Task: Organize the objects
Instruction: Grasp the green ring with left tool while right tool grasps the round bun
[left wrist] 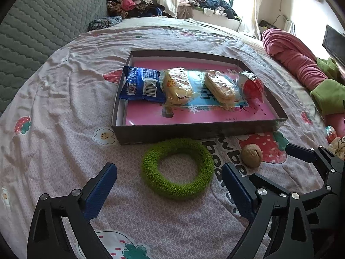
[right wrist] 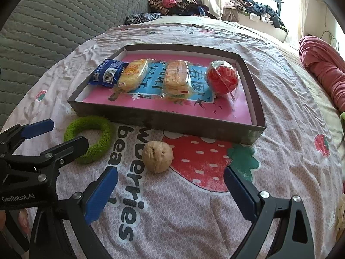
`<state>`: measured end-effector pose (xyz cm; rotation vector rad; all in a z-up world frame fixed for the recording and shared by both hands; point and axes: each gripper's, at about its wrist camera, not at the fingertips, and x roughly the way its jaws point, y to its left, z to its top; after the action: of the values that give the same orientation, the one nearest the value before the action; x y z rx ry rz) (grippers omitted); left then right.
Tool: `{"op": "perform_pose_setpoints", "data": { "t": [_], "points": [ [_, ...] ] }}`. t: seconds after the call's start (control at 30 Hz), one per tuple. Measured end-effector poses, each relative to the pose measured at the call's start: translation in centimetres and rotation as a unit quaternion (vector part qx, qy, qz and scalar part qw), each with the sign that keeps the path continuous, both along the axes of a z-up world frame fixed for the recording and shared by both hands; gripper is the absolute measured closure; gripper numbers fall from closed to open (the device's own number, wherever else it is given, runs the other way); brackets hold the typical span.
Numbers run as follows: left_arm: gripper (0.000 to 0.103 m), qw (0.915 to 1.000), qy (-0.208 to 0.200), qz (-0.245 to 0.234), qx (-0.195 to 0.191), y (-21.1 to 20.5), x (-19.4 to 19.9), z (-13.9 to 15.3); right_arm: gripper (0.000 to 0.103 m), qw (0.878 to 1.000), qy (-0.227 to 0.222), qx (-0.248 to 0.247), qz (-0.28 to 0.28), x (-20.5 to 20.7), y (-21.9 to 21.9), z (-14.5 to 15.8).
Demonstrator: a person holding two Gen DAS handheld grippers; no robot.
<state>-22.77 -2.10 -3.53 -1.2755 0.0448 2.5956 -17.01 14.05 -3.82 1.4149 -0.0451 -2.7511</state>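
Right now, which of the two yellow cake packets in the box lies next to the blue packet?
The cake packet on the left, as both cameras see it: it touches the blue packet. The other cake packet lies beside the red wrapped ball.

In the right wrist view, the left gripper (right wrist: 64, 135) covers the green ring (right wrist: 98, 138) at its seven o'clock arc. The blue packet (right wrist: 107, 73) tucks under a cake pack (right wrist: 132, 75). A small wrapped item (left wrist: 331, 132) at three o'clock is unclear.
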Motion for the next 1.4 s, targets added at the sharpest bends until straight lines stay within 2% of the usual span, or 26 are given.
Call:
{"op": "perform_pose_setpoints", "data": {
  "t": [0.4,0.47,0.73,0.87,1.1,1.23,1.4],
  "points": [
    [0.007,0.9999,-0.002,-0.010,0.001,0.2,-0.5,-0.2,0.003,1.000,-0.002,0.008,0.001,-0.6,0.0,-0.2],
    [0.007,0.9999,-0.005,-0.012,-0.001,0.3,-0.7,-0.3,0.007,1.000,-0.004,0.006,0.001,-0.7,0.1,-0.3],
    [0.007,0.9997,-0.013,-0.016,-0.009,0.7,-1.3,-0.9,0.010,1.000,-0.012,0.012,0.006,-1.1,0.0,-0.8],
    [0.008,0.9997,-0.017,-0.016,-0.010,0.8,-1.6,-1.2,0.015,1.000,-0.012,0.019,0.010,-1.3,-0.3,-1.0],
    [0.015,0.9994,-0.028,-0.018,-0.009,1.0,-2.1,-1.7,0.020,0.999,-0.014,0.023,0.018,-1.7,-0.5,-1.2],
    [0.023,0.9991,-0.035,-0.025,-0.006,1.3,-2.3,-2.0,0.021,0.999,-0.014,0.026,0.023,-2.1,-0.6,-1.3],
    [0.024,0.9987,-0.041,-0.029,-0.004,1.7,-2.5,-2.3,0.023,0.999,-0.017,0.029,0.028,-2.4,-0.8,-1.6]
  ]
}}
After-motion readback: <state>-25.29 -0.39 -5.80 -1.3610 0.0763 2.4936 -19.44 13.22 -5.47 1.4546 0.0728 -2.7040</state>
